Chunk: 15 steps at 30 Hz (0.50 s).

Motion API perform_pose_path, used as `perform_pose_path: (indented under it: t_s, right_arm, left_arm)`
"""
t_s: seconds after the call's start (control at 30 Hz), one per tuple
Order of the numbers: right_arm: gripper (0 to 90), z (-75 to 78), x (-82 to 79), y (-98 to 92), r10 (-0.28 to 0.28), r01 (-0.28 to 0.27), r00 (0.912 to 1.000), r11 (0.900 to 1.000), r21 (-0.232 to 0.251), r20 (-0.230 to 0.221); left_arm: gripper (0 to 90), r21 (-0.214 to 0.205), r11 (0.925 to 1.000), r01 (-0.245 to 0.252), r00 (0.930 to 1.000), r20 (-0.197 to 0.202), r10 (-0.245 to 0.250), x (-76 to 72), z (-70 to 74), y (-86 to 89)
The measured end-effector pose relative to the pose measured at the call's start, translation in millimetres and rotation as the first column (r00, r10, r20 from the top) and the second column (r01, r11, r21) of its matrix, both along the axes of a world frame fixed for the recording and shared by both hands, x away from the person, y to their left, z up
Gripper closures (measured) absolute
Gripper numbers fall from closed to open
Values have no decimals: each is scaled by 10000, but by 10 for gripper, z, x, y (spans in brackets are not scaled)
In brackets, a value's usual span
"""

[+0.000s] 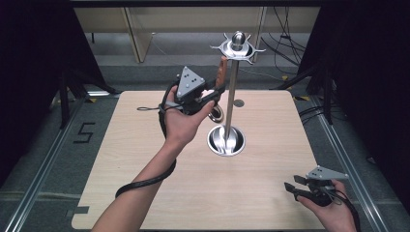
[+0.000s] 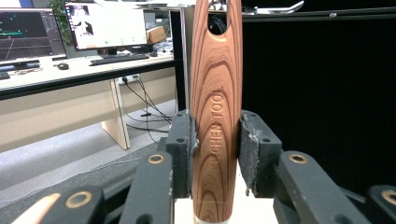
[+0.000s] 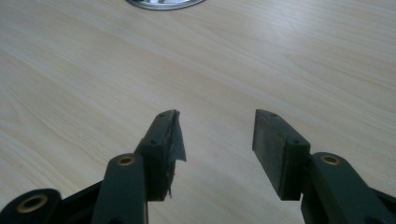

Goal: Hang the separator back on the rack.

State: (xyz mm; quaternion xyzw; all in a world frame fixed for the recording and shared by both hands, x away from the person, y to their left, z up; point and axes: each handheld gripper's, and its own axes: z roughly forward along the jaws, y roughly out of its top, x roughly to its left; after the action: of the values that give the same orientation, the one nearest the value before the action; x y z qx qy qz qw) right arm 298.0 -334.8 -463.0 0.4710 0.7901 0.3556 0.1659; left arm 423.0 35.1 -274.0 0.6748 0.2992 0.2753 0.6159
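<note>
Wooden-handled kitchen tool (image 2: 216,116) held upright, clamped between left hand-held gripper (image 1: 209,96) pads, raised beside the metal hanging stand (image 1: 231,96) near its top hooks. Right hand-held gripper (image 3: 217,140) open wide, empty, low over desk (image 1: 145,159).

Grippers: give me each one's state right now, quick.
Left gripper: shut on the wooden utensil handle, held upright near the metal stand.
Right gripper: open, nothing between its jaws, low over the table.

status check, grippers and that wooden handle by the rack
Left gripper shut on wooden handle, raised beside rack. Right gripper open, over bare table. Nothing between handle and rack's hooks.
</note>
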Motion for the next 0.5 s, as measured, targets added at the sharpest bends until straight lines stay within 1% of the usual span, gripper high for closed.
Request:
perform_pose_path:
  t_s: [0.03,0.07,0.1,0.13,0.17,0.2,0.23,0.4,0.43,0.5]
  right_arm:
    - [511,0,0,-2,5,-5,10000,10000,-2,4]
    - [511,-1,1,-2,-2,2,10000,10000,16,-11]
    - [511,-7,16,-17,138,-137,9997,9999,-73,176]
    - [510,-3,2,-4,-4,4,10000,10000,13,18]
    - [510,-6,21,-22,201,-198,9996,9997,-113,206]
    - [511,2,-8,6,-77,78,9999,9999,97,-146]
    - [511,-1,-1,2,9,-8,10000,10000,49,-71]
    - [511,-3,2,0,24,-24,10000,10000,32,-19]
    - [510,-8,22,-20,208,-207,9996,9997,-106,165]
    - [511,-7,24,-24,278,-276,9995,9995,-120,117]
  left_arm:
    - [671,56,10000,-45,9999,94,44,10,6,1]
    - [672,117,9999,-55,9999,103,54,16,8,1]
    - [671,150,9999,-59,9999,86,57,22,9,-2]
    - [671,141,9999,-59,10000,71,58,27,9,-7]
    - [671,135,9999,-76,10000,64,75,33,8,-13]
    - [671,162,9998,-89,9999,51,89,37,8,-16]
    - [671,169,9998,-97,9999,44,96,42,8,-21]
    - [671,164,9998,-141,9999,12,141,68,18,-50]
    - [671,180,9997,-155,9999,14,155,73,21,-54]
    - [671,208,9996,-172,9999,2,172,85,23,-65]
